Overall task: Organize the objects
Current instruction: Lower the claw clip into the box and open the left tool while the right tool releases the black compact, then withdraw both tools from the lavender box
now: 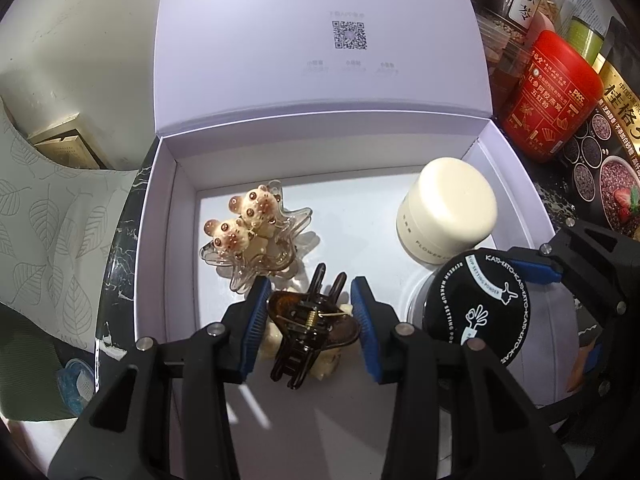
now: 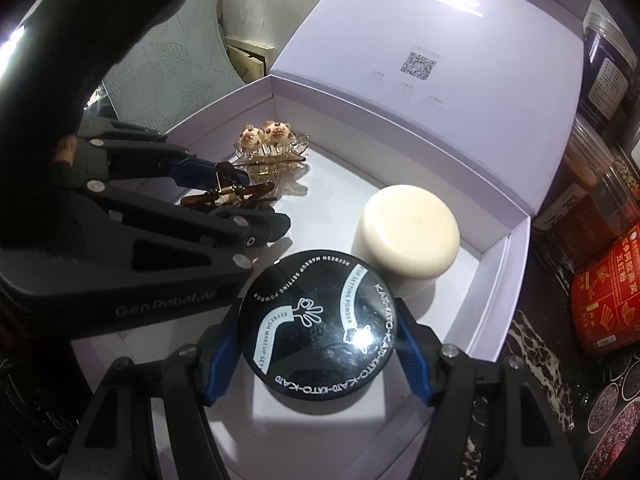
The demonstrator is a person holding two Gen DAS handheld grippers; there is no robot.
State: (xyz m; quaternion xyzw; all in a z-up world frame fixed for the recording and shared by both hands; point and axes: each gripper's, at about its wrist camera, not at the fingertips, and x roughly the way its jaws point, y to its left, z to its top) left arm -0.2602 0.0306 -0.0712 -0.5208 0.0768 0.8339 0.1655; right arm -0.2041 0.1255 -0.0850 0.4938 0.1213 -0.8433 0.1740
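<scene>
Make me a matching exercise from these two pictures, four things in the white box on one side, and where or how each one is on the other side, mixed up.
Things:
1. Brown translucent plastic claw hair clip
2. Round black-lidded setting powder jar
3. Cream cylindrical cosmetic jar
4. Clear star-shaped hair clip with two little bear figures

Places or states:
A. Stands free near the box's right wall
B. Between the left tongs
C. Lies free toward the box's back left
D. Between the right tongs

Pairs: 1-B, 2-D, 3-A, 4-C
</scene>
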